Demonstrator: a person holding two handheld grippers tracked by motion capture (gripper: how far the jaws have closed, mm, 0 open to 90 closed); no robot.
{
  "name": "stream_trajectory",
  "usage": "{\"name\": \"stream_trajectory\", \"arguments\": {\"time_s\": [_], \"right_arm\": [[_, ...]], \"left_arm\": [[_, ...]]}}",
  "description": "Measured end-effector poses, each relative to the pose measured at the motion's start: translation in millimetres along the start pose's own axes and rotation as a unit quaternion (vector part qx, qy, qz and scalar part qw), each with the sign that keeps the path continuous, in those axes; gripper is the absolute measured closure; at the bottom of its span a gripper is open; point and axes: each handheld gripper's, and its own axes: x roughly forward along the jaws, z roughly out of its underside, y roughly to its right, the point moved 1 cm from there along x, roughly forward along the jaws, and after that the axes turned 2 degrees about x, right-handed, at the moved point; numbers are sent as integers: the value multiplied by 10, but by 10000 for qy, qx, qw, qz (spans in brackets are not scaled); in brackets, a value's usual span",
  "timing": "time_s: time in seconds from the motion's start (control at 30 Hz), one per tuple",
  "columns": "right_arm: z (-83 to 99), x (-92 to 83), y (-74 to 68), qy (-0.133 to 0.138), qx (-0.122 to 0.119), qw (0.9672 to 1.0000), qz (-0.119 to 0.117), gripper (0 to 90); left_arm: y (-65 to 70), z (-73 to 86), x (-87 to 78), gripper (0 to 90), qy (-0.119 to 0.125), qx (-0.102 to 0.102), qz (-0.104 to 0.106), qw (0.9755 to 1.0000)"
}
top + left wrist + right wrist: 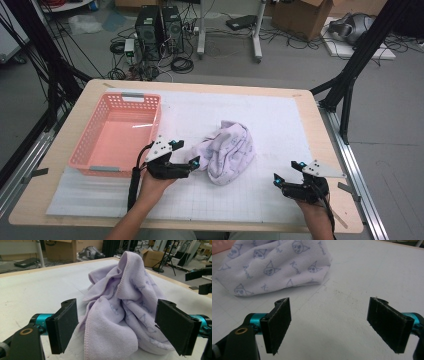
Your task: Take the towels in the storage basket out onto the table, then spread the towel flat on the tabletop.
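1. Right hand-held gripper [281, 181]: lower right of the high view, low over the white mat; jaws wide apart, nothing between them. In the right gripper view bare mat lies between its pads.
2. Left hand-held gripper [186, 155]: lower centre-left of the high view, pointing right; jaws wide apart, not pressing on anything.
3. Lilac towel [227, 150]: crumpled in a heap at the centre of the high view, on the mat, just beside the left hand-held gripper's tips. In the left gripper view the towel [122, 310] fills the gap between the pads, its near edge reaching between them, unclamped.
4. Pink basket [86, 145]: left of the high view, on the desk [310, 115], behind the left hand.
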Motion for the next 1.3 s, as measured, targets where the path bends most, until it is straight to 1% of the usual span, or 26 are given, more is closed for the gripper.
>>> {"name": "stream_trajectory", "arguments": {"time_s": [0.13,0.23,0.33,0.37,0.5,0.6,0.83,0.93,1.0,1.17,1.3], "right_arm": [[4,38,-2,-63,-40,10000,-34,183],[7,57,2,-102,-44,9999,-45,183],[4,58,21,-66,-4,10000,-40,183],[6,61,28,-66,33,10000,-49,183],[12,66,60,-85,89,9999,-35,183],[16,64,62,-67,60,10000,-42,183],[19,69,80,-75,72,9999,-12,183],[21,72,73,-88,110,9999,-8,183],[21,74,77,-92,93,9999,-5,183],[19,100,74,-105,158,9998,37,183],[-6,139,62,-35,215,9995,244,183]], "left_arm": [[-6,27,-37,193,31,99,-38,9999],[-15,82,-69,209,128,44,-21,9999],[-25,114,-73,208,143,37,-48,9999],[-19,117,-80,208,119,83,-46,9999],[-11,107,-115,209,170,91,-91,9998],[-8,114,-121,210,162,48,-101,9998],[-14,122,-108,210,125,84,-87,9998],[-19,134,-101,210,94,42,-88,9999],[-24,137,-101,211,88,41,-94,9999],[-28,141,-97,216,50,20,-84,10000],[-20,155,-97,257,-12,47,-27,10000]]}}
